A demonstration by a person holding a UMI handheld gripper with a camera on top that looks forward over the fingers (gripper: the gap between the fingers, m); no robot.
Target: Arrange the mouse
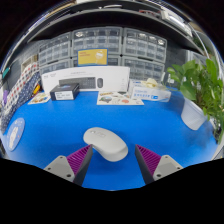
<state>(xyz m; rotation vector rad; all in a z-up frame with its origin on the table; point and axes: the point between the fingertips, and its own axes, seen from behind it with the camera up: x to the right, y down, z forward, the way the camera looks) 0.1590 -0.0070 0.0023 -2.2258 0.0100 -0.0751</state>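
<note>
My hand-held gripper [112,165] sits at the bottom centre of the frame with its two fingers spread wide and nothing held between them. The purple pads [77,157] on their inner faces show at lower left and lower right of centre, with a clear gap of blue surface between.

The white mouse [105,142] lies on the blue counter [150,122] just ahead of my fingers, a little left of the middle of the frame. It rests flat on its own, lying slantwise, one end toward the left and the other end running down toward the gap between my fingertips. Neither finger touches it.

Farther back, across the middle of the frame, a long white box [88,79] stands along the far edge of the counter. In front of its left part sits a small dark box [67,91], and a flat card or leaflet [118,97] lies just right of centre. Another white box with blue print [150,91] lies to the right of that.

At the right side of the frame a green plant [200,80] leans in. At the left edge a pale rounded thing [15,131] rests on the counter; I cannot tell what it is. Behind everything, in the upper part of the frame, shelves [110,45] of stocked goods fill the wall.
</note>
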